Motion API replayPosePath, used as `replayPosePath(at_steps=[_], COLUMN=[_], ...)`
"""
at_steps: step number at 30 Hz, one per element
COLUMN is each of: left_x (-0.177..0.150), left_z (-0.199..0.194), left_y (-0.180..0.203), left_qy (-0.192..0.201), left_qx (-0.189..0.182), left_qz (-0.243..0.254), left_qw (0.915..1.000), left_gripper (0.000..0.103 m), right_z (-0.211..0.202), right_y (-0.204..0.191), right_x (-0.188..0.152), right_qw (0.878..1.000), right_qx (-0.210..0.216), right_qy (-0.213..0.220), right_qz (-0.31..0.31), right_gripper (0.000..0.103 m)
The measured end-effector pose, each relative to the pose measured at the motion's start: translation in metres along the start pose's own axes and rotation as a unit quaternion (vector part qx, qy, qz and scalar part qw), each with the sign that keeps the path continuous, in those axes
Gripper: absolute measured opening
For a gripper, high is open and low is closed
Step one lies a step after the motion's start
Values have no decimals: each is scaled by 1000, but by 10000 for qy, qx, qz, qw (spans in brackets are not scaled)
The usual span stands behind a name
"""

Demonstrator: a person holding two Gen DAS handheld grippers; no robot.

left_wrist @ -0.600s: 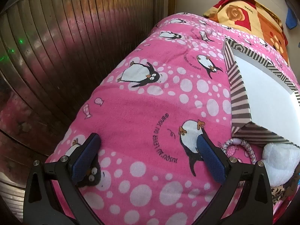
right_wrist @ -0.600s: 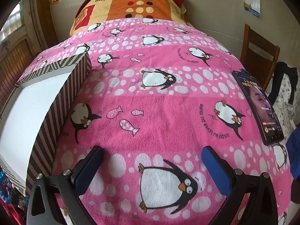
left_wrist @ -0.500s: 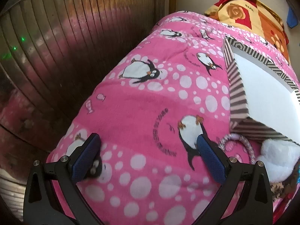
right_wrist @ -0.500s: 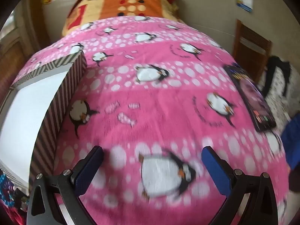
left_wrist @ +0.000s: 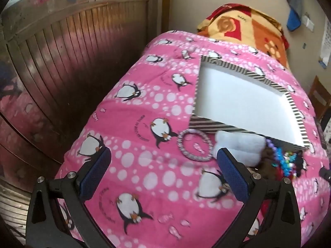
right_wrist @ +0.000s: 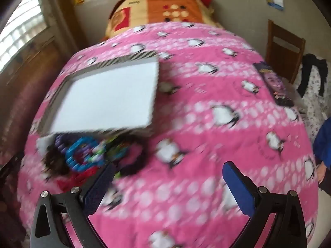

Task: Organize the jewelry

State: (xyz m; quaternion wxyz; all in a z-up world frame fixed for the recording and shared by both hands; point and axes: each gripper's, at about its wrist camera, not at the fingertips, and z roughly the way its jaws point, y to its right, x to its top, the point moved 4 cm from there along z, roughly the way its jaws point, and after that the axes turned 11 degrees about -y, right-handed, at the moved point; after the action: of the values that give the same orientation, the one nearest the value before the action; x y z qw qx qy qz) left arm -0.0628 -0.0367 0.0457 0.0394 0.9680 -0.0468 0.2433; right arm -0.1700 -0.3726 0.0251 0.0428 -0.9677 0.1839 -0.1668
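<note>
1. Pulled back from the bed since earlier frames; jewelry pile and striped box now in view.
2. Left hand-held gripper and right hand-held gripper gape wide, empty.
3. Approach step; next calls for reaching the pile beside the box.

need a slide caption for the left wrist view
Open left gripper hovers over a pink penguin blanket, near a braided bracelet beside an empty striped box.

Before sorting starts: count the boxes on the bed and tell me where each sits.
1. A striped box with a white inside lies open on the pink penguin blanket, just beyond the jewelry pile. Nothing shows inside it; another box could be hidden outside both views.
</note>
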Motion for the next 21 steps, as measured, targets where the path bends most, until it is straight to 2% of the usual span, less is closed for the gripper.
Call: replayPosePath(at_steps=[4,7,10,18,21], left_x=[-7,-14,-18,-25,-28], left_z=[-14,-23,-31,-37,-36], left_y=[10,17,20,24,24], left_qy=[60,97,138,100,64], left_qx=[-76,-113,-136,-60,-66], left_qz=[154,294,363,473,471], left_qw=[9998,9995,9992,9988,9988], left_gripper=[102,102,102,102,102], right_z=[-15,-20,-25,-31,-29], right_y=[-32,-51,-58,-67,-76], right_x=[-11,-15,-24,-30,-31], right_qw=[9996,9991,9976,9966,9950], right_qx=[160,12,-161,-64,-236], right_qy=[75,58,90,263,378], right_qz=[-218,-425,-672,-776,-897], right_gripper=[103,103,103,103,103])
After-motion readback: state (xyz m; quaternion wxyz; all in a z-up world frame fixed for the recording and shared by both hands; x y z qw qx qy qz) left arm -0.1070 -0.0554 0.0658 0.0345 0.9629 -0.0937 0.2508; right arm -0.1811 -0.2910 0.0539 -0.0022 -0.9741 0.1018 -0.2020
